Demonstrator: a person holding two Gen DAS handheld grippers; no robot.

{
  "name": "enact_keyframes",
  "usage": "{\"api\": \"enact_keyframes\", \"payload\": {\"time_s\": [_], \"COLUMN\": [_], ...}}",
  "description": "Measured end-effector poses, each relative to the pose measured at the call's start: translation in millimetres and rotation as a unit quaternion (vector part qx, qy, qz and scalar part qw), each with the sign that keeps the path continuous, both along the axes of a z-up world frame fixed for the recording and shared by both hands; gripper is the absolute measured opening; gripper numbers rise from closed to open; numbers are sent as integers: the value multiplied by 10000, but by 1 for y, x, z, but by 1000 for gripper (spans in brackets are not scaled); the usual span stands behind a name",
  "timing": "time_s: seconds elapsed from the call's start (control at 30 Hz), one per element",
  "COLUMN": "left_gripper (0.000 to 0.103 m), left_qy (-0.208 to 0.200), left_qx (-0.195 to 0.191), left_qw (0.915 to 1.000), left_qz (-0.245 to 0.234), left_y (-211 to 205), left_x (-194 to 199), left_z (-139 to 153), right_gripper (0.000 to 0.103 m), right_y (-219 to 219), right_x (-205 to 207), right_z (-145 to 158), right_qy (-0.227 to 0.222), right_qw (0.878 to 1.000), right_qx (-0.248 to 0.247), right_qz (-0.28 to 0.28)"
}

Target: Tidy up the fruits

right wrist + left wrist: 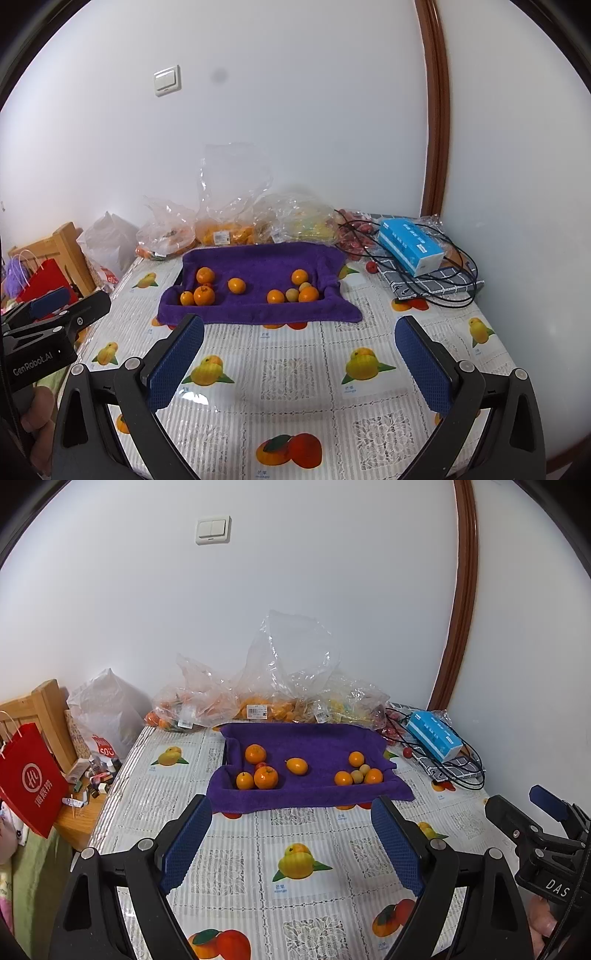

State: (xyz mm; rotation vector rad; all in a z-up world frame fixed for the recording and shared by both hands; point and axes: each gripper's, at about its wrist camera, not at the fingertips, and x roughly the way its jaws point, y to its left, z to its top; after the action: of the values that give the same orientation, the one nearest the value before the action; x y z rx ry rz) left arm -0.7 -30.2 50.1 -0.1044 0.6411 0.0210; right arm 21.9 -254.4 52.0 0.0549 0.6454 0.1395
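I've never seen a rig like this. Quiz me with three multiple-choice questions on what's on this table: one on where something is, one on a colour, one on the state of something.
1. Where does the blue tissue box lie?
A. on the towel
B. at the table's far right, among black cables
C. between the tongs

2. What colour is the towel under the loose fruit?
A. green
B. white
C. purple

3. How do the left tongs stand?
A. open and empty
C. shut on an orange
B. shut on the towel

Answers:
1 B: the box sits right of the towel with cables looped around it.
2 C: the cloth is plainly purple.
3 A: only the fruit-print tablecloth shows between the blue pads.
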Motion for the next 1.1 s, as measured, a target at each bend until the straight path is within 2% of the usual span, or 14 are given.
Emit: {"api": "enact_keyframes", "payload": {"time_s": [1.1], "left_gripper": [87], "left_qy": [-5], "left_qx": [-11], "left_qw": [10000], "left_qz": [22], "left_y": [0], "left_x": [-2], "left_z": [-1], "right_gripper": [102], "right_y": [0], "right_x": [-5], "right_z": [3], "right_qy": [-70], "right_qw": [10000], "right_qx": [-2], "right_qz": [34]}}
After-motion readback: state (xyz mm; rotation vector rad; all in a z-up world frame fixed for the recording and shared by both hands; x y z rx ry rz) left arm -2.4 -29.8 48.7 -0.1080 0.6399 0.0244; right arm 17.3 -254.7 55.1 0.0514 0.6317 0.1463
